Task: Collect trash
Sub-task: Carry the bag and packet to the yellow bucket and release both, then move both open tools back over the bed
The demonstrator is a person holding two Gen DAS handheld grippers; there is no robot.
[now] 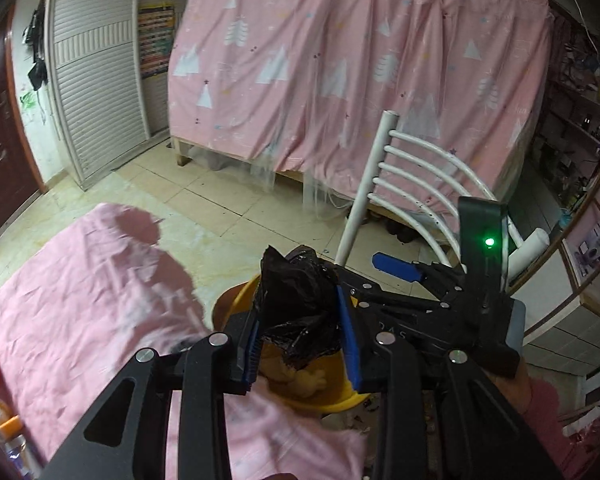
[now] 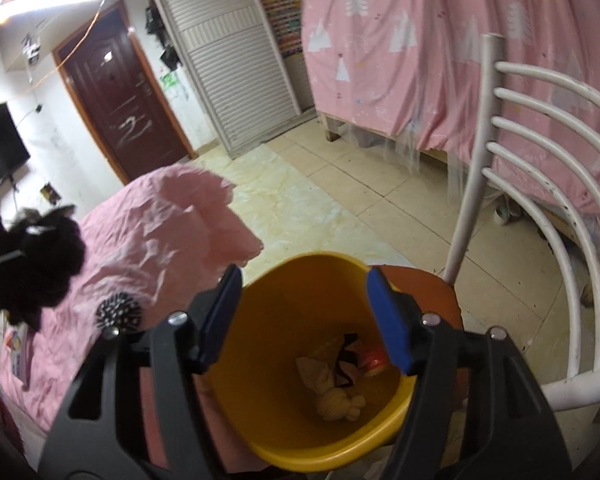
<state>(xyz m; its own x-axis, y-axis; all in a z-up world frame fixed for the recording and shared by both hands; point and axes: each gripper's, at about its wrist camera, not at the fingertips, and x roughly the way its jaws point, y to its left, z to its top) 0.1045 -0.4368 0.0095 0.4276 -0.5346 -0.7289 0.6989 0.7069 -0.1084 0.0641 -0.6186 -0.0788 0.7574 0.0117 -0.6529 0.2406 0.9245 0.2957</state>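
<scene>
One black bag (image 1: pixel 300 304) (clamped), one yellow bin (image 2: pixel 300 364)

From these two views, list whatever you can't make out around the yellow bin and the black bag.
- Left wrist: the black plastic bag held by the left gripper hides most of the yellow bin.
- Right wrist: the bin's base is cut off by the bottom edge.
- Right wrist: the trash in the bin is too blurred to identify; the right gripper covers its edges.
</scene>
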